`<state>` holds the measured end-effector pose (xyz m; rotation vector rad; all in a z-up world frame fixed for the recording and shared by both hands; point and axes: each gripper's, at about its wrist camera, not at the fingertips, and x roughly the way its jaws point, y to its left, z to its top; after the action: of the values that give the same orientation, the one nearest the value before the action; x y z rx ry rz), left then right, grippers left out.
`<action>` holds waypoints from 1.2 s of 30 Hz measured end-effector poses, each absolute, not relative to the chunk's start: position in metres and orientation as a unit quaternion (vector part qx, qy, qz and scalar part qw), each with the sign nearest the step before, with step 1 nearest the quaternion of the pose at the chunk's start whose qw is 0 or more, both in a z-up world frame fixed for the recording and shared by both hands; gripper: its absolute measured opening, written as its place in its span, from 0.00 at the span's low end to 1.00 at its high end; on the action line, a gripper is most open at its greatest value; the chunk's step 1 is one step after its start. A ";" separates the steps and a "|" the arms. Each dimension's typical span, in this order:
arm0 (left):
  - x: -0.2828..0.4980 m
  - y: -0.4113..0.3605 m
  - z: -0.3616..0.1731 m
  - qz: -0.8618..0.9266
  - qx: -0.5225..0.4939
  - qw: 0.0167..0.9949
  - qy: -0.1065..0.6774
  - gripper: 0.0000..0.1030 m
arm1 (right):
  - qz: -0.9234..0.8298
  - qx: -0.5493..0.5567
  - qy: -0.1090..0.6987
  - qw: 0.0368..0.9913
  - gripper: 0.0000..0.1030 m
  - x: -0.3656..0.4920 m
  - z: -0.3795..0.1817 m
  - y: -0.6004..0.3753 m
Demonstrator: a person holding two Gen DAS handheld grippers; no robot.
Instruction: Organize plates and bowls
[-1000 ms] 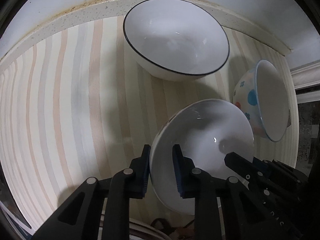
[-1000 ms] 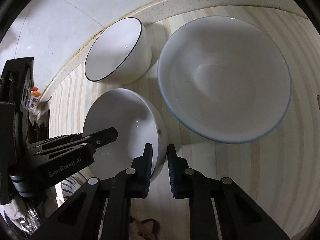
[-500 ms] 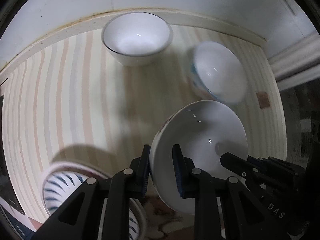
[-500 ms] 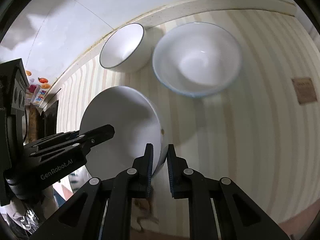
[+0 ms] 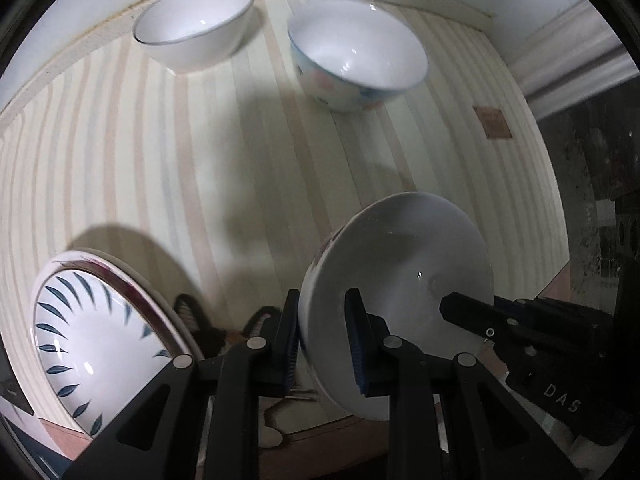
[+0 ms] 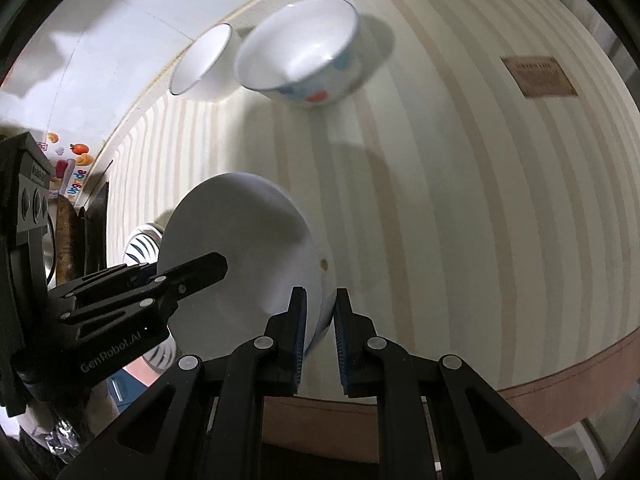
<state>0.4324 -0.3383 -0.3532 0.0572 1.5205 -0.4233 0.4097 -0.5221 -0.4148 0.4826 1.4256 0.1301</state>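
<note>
Striped cream-and-tan cloth covers the tabletop (image 5: 208,168), which runs back to a pale wall. Both tongs are clamped on the same white bowl (image 5: 404,280): the left tongs (image 5: 322,340) pinch its rim on one side, one pad inside and one outside, and the right tongs (image 6: 319,328) pinch the opposite rim the same way. The bowl hangs tilted above the near part of the cloth, apart from everything else.

It looks like glazed ceramic: stiff, fairly heavy for a rim pinch, slick, and likely to chip or break if dropped. The rim is the only sensible hold, and two opposed grips should keep it from swinging; a single pinch would probably let it pivot on the glaze.

Near the left tongs lies a blue-leaf plate (image 5: 96,352) on at least one other plate. Farther back stand a dotted bowl (image 5: 356,56) and, just beside it by the wall, a dark-rimmed bowl (image 5: 196,32), both upright. A small brown tag (image 6: 538,76) sits on the cloth to the right.
</note>
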 end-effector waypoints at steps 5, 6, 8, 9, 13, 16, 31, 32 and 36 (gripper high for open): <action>0.427 -0.347 -0.370 -0.189 0.041 0.695 0.692 0.19 | 0.052 0.224 0.655 0.720 0.15 0.404 -0.431 -0.528; 0.427 -0.351 -0.373 -0.188 0.043 0.694 0.694 0.19 | 0.052 0.225 0.657 0.718 0.15 0.405 -0.434 -0.529; 0.427 -0.353 -0.377 -0.187 0.046 0.691 0.697 0.19 | 0.051 0.228 0.660 0.714 0.15 0.405 -0.440 -0.531; 0.426 -0.354 -0.379 -0.187 0.047 0.690 0.698 0.19 | 0.051 0.230 0.662 0.711 0.15 0.405 -0.443 -0.531; 0.426 -0.359 -0.386 -0.182 0.055 0.688 0.700 0.19 | 0.049 0.233 0.666 0.707 0.15 0.406 -0.450 -0.532; 0.427 -0.362 -0.391 -0.178 0.055 0.686 0.703 0.19 | 0.052 0.234 0.667 0.705 0.15 0.409 -0.453 -0.528; 0.532 -0.356 -0.316 -0.161 -0.010 0.751 0.640 0.32 | 0.071 0.295 0.600 0.740 0.53 0.475 -0.393 -0.580; 0.547 -0.361 -0.321 -0.160 -0.013 0.748 0.644 0.32 | 0.074 0.296 0.593 0.745 0.54 0.487 -0.392 -0.582; 0.585 -0.373 -0.348 -0.157 -0.012 0.731 0.664 0.32 | 0.071 0.302 0.584 0.750 0.54 0.539 -0.405 -0.586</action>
<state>0.5851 -0.3733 -0.3483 -0.0264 1.4611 -0.3452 0.5391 -0.5856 -0.4051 0.6604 1.2770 0.1556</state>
